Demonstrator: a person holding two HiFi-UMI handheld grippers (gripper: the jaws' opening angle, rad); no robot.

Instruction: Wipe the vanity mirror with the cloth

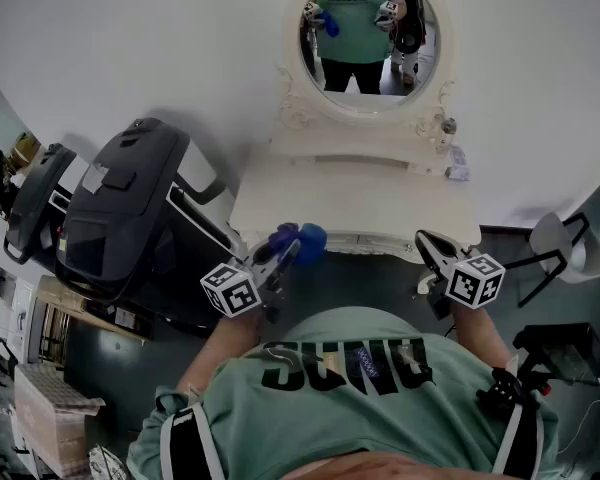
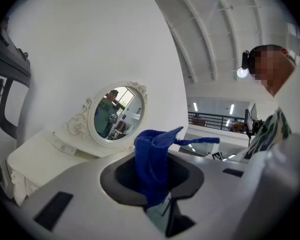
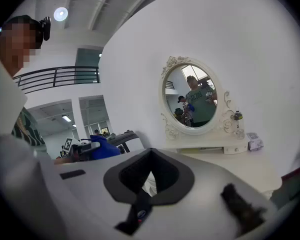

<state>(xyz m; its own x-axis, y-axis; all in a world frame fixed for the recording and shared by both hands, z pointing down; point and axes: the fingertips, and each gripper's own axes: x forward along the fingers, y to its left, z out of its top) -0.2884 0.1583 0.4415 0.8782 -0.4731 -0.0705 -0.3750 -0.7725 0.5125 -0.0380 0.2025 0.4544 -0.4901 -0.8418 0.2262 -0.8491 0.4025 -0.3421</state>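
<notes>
The oval vanity mirror (image 1: 365,38) in its carved white frame stands at the back of a white dressing table (image 1: 350,193). It also shows in the left gripper view as the mirror (image 2: 115,115) and in the right gripper view as the mirror (image 3: 190,101). My left gripper (image 1: 288,253) hovers at the table's front edge, shut on a blue cloth (image 1: 305,236) that bunches up between the jaws, cloth (image 2: 152,164). My right gripper (image 1: 423,238) hangs off the table's front right, shut and holding nothing (image 3: 150,176). Both are well short of the glass.
A black treadmill-like machine (image 1: 120,208) stands just left of the table. A small bottle (image 1: 448,125) and a little packet (image 1: 458,173) sit at the table's right rear. A white chair (image 1: 565,243) is to the right, boxes (image 1: 50,408) to the lower left.
</notes>
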